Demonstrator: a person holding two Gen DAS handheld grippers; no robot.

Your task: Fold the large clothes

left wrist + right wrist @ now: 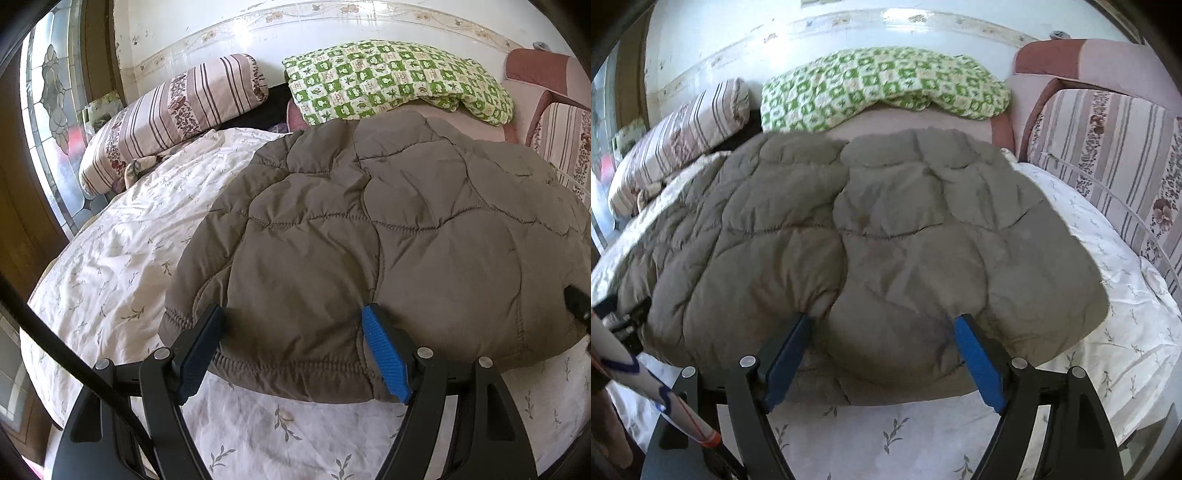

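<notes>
A puffy grey-brown quilted jacket (406, 221) lies folded on the bed, hem toward me. My left gripper (291, 314) stands at the jacket's near left corner. Its blue pads (384, 354) are set wide and pinch a thick bunch of the hem, and the fabric puckers at both fingertips. In the right wrist view the same jacket (886, 221) fills the middle. My right gripper (882, 317) sits at its near edge with the jaws wide. A bulge of fabric lies between the pads (979, 362), loose rather than squeezed.
The bed has a white leaf-print sheet (129, 240). A striped pillow (166, 118) and a green checked blanket (399, 81) lie at the far end by the wall. A striped cushion (1108, 155) borders the right side, a glass door (51, 110) the left. A person's sleeve (635, 373) shows lower left.
</notes>
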